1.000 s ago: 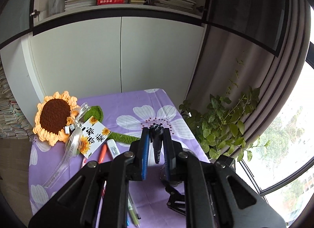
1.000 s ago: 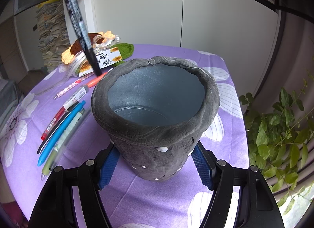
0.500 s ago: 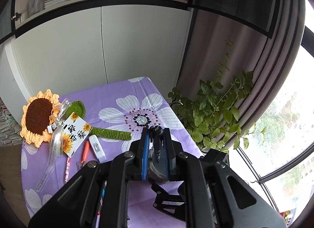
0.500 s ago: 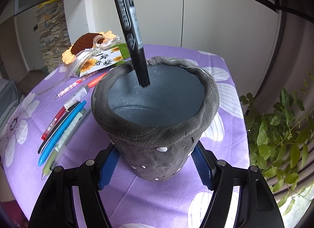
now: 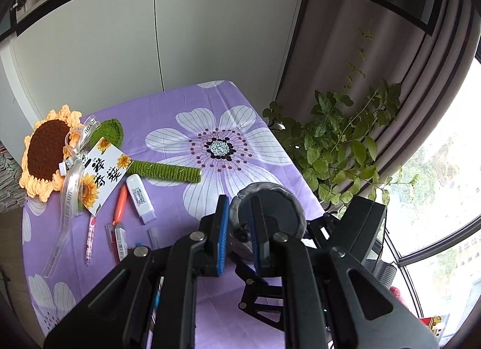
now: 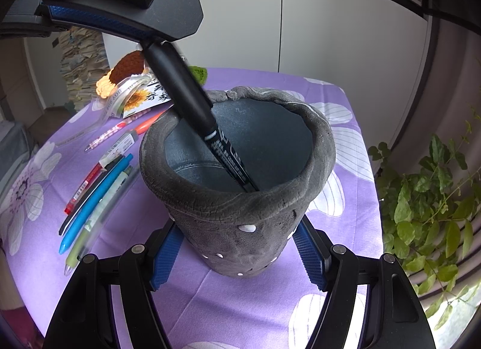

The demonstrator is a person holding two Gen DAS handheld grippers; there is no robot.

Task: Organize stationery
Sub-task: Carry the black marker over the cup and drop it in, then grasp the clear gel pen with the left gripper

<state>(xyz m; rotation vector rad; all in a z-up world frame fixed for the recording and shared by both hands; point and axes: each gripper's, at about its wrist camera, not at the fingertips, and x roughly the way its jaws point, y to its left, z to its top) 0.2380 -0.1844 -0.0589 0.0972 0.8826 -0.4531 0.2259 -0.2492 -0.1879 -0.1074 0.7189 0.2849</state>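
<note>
A grey clay pen pot (image 6: 240, 192) stands on the purple flowered tablecloth (image 6: 345, 186). My right gripper (image 6: 237, 246) is shut on the pot's lower sides. A black marker (image 6: 198, 108) slants down into the pot, its tip near the bottom. My left gripper (image 5: 239, 222) hovers over the pot (image 5: 276, 207) and its pads still touch the marker's top end (image 5: 242, 231); in the right wrist view its fingers (image 6: 120, 18) sit at the marker's upper end. Loose pens (image 6: 96, 195) lie left of the pot.
A crochet sunflower (image 5: 45, 150) with ribbon and card (image 5: 103, 171) lies at the far left. A white stick (image 5: 139, 195) and an orange pen (image 5: 120, 201) lie near it. A green plant (image 5: 339, 144) stands off the table's right edge.
My left gripper has carried the black marker from above the table's left over the pot and lowered it inside. The right gripper and pot have not moved.
</note>
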